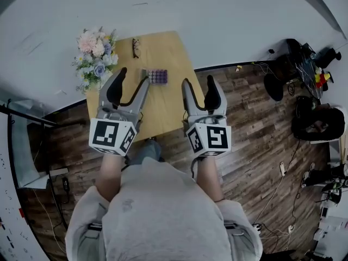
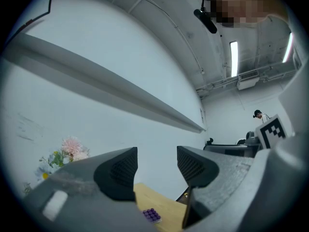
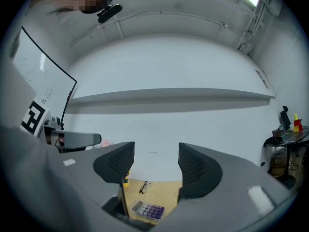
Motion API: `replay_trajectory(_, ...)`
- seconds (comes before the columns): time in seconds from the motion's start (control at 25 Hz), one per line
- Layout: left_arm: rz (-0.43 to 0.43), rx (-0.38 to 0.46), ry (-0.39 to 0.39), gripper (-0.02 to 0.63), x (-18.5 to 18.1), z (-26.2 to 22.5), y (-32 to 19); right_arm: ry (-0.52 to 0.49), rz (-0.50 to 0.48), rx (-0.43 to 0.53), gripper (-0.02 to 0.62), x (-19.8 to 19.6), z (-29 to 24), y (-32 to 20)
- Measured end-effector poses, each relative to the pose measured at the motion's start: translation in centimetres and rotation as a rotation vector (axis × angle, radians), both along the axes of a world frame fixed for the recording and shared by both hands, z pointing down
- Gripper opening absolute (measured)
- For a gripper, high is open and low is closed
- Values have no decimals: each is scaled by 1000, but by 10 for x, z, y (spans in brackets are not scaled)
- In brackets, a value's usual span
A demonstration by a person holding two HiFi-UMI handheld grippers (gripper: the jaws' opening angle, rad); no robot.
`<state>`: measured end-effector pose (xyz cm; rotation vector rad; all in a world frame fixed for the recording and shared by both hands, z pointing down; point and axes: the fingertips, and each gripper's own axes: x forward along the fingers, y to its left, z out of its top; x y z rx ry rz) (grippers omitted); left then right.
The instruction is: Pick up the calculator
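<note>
Hovering L claw & R claw both spread, empty; calculator part-hidden behind L claw

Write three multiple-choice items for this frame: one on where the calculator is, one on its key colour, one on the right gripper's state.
1. Where is the calculator?
A. in a drawer
B. on the wooden table
C. in a box

2. Its keys are:
A. purple
B. green
C. red

3. The right gripper is:
A. shut on the calculator
B. shut on nothing
C. open, holding nothing

Answers:
1 B: the head view shows it lying flat on the tabletop.
2 A: the purple keys show plainly in the right gripper view.
3 C: its jaws stand apart with nothing between them.
</note>
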<state>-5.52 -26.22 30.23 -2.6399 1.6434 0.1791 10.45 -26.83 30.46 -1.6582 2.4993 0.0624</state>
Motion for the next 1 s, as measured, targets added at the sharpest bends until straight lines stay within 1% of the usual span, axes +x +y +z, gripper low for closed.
replay_trajectory(0.24,8,-18,-2,255,4,1,-38,4,-14,-12,276,-4,-1,-41)
replay_trajectory(0.48,19,-75,-25,255,9,22,-72,6,-33,-57,276,-12,15,-81)
replay_trajectory(0.6,16,-126,-33,255,10,40,-88,24,-46,-110,276,-16,33,-100)
replay_trajectory(0.76,4,-220,-37,255,9,73,-105,42,-74,-198,276,-22,64,-117)
replay_trajectory(1.0,-10,-364,-62,255,9,130,-126,18,-113,-364,276,-25,120,-139)
